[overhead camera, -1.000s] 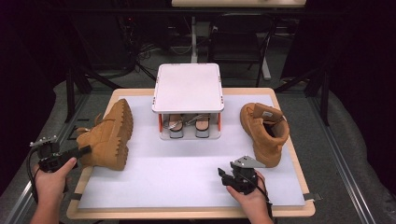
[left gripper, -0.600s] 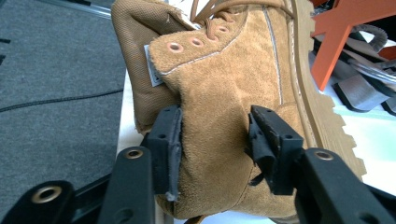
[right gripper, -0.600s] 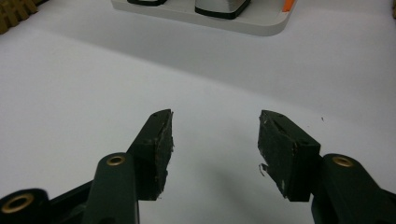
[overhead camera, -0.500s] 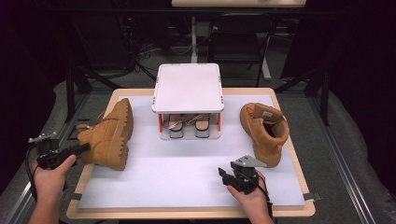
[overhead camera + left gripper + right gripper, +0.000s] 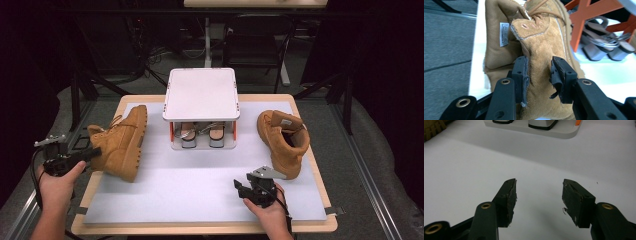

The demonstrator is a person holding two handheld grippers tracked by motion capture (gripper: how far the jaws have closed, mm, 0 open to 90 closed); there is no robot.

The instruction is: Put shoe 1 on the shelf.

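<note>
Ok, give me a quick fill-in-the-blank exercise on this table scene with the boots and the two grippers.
1. The left gripper has its fingers on the back of the left boot, which lies on its ____.
2. The right gripper holds ____ between its fingers.
3. A pair of heeled sandals sits ____ the white top of the small rack.

Missing words: side; nothing; under

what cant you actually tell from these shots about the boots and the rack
- Left boot: left gripper view, toe and sole cut off by the frame edges.
- Left gripper: jaws have just been closing around the boot's heel collar; firm pressing unclear.
- Sandals: high view, the rack's white top hides most of them.
- Right boot: inside too dark.
</note>
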